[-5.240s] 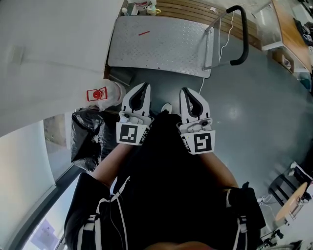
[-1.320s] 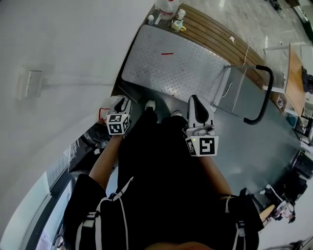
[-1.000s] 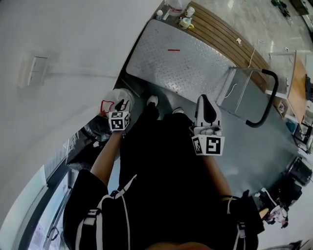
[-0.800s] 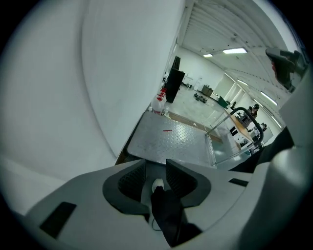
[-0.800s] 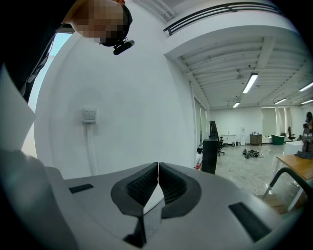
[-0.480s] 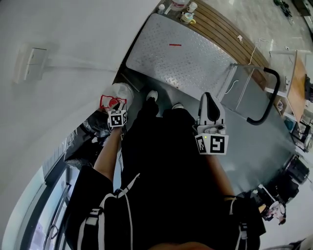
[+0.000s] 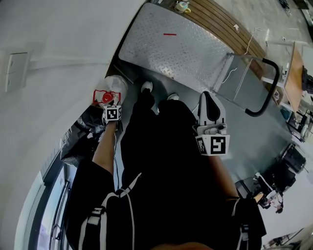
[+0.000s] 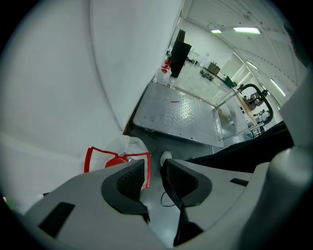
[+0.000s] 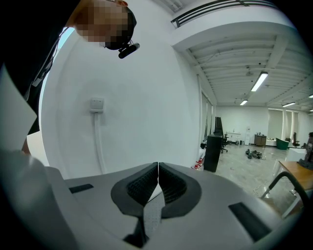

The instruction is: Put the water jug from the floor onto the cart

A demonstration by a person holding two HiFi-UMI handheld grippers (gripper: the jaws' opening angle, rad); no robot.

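The water jug (image 7: 113, 84) stands on the floor by the wall, clear with a red handle (image 7: 103, 96) on top. My left gripper (image 7: 110, 106) points steeply down just over it. In the left gripper view the red handle (image 8: 116, 157) lies just beyond the fingertips. The left gripper (image 8: 154, 166) is open, its jaws have just been opening, and nothing is between the pads. The cart (image 7: 176, 46) is a flat metal platform ahead with a black push handle (image 7: 266, 78). My right gripper (image 7: 208, 97) hangs over the person's legs, shut on nothing (image 9: 158, 168).
A black bag (image 7: 78, 139) lies left of the jug against the white wall (image 7: 54, 58). The person's shoes (image 7: 146, 87) stand between the jug and the cart's near edge. A thin cable (image 8: 168, 199) lies on the grey floor. Small items (image 7: 182, 6) sit on a wooden strip beyond the cart.
My left gripper has dropped toward the jug's red handle and looks smaller in the head view. The right gripper has stayed put over the legs.
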